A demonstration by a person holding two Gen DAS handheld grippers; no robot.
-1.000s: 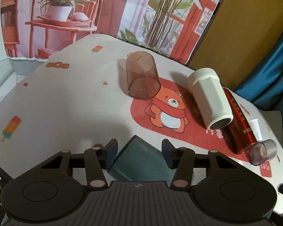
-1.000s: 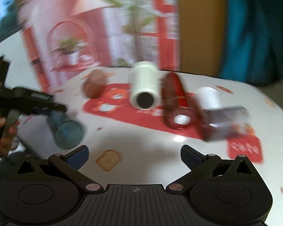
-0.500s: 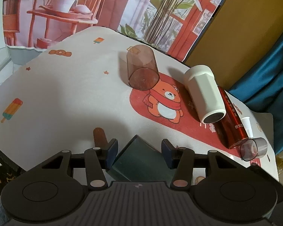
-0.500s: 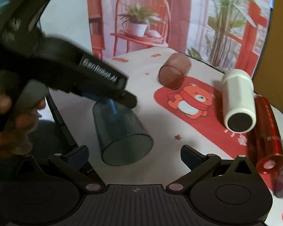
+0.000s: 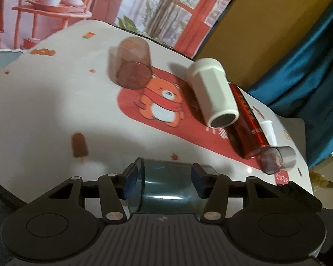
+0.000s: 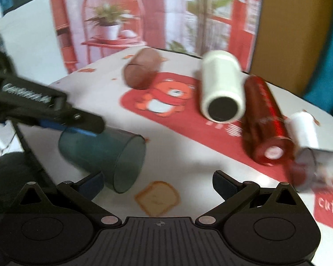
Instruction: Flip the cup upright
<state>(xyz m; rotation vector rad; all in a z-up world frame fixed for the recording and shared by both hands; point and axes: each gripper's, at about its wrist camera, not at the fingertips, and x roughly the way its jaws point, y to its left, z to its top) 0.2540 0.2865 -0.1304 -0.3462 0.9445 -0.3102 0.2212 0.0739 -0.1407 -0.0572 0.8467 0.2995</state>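
Your left gripper (image 5: 164, 178) is clamped on the teal cup (image 5: 166, 188), holding it on its side above the near edge of the tabletop (image 5: 44, 110). Your right gripper (image 6: 158, 180) hangs wide apart, gripping nothing, just beside the cup's rim.

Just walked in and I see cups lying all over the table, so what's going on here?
The left gripper is clamped on a dark teal cup, held tilted on its side above the table, not upright. The right gripper is open and holds nothing. A brown cup, a white cup and a red bottle lie on their sides.
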